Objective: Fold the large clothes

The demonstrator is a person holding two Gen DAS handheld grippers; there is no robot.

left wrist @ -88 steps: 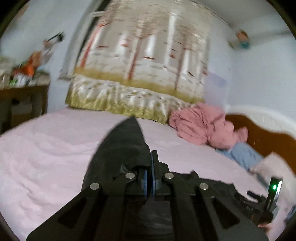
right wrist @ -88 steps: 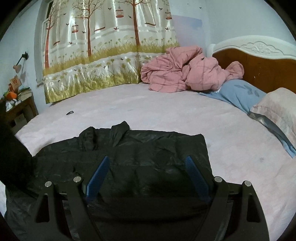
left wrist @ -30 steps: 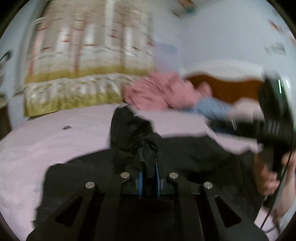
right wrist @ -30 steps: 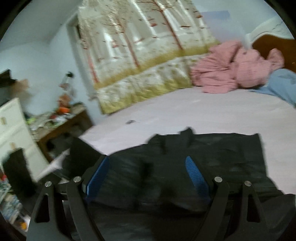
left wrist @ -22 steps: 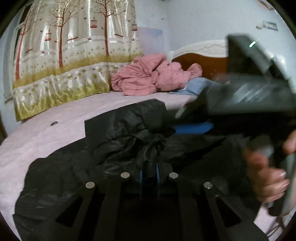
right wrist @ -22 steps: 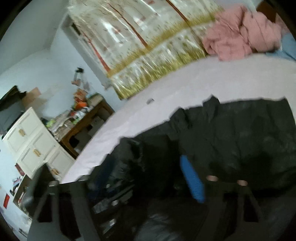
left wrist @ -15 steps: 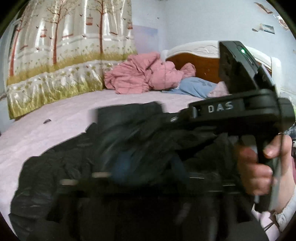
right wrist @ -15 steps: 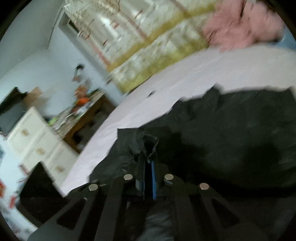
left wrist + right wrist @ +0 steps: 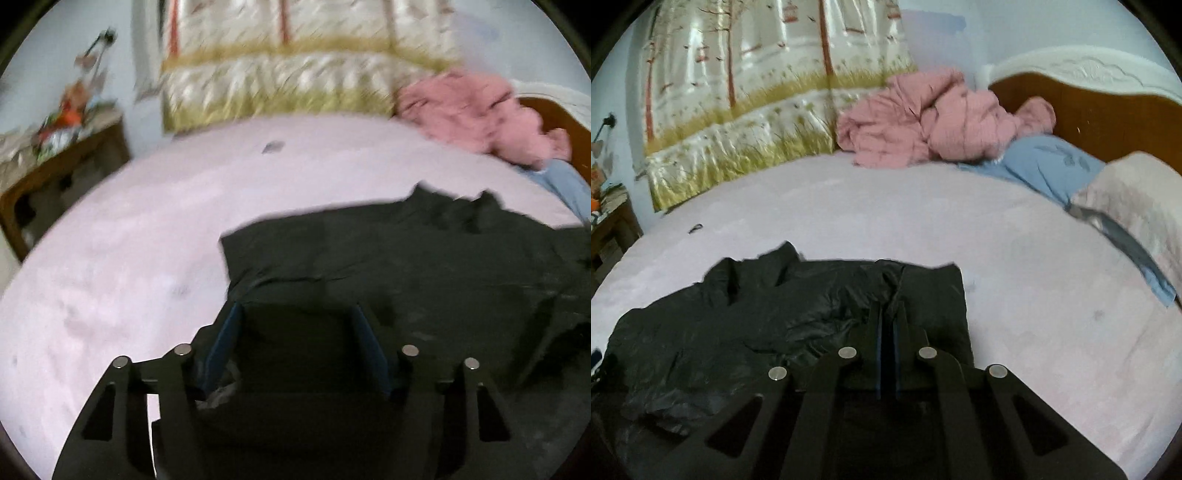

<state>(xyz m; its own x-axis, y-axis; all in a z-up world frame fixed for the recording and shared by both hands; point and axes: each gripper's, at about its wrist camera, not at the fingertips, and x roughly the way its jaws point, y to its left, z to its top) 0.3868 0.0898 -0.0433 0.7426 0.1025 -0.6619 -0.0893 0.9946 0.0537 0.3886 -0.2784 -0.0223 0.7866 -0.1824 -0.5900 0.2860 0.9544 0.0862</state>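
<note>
Across the near edge of the bed [image 9: 1015,236] lies one black jacket [image 9: 746,325], spread fairly flat with its collar toward the middle of the pink sheet; wide bare sheet stretches beyond it to the far edge and to the head of the bed, and another open stretch runs off to the left side in the left wrist view. Two grippers are at the jacket. The left gripper [image 9: 297,334] hangs over the jacket's near left corner with its blue pads about half apart and closing; black cloth lies below and between them, but the pads do not press on it. The right gripper [image 9: 886,343] has its jaws drawn tight together, pinching a fold of the jacket near its right edge. At the far corner by the headboard [image 9: 1108,110] sits one crumpled pink quilt [image 9: 934,122], with one blue pillow [image 9: 1045,166] just beside it and one pale pillow [image 9: 1137,195] along the head edge; all stand well apart from the jacket. One small dark object [image 9: 695,228], too small to tell, lies on the sheet near the far left edge. One curtain [image 9: 757,92] hangs behind the bed, and one cluttered wooden table [image 9: 55,162] stands off its left side.
</note>
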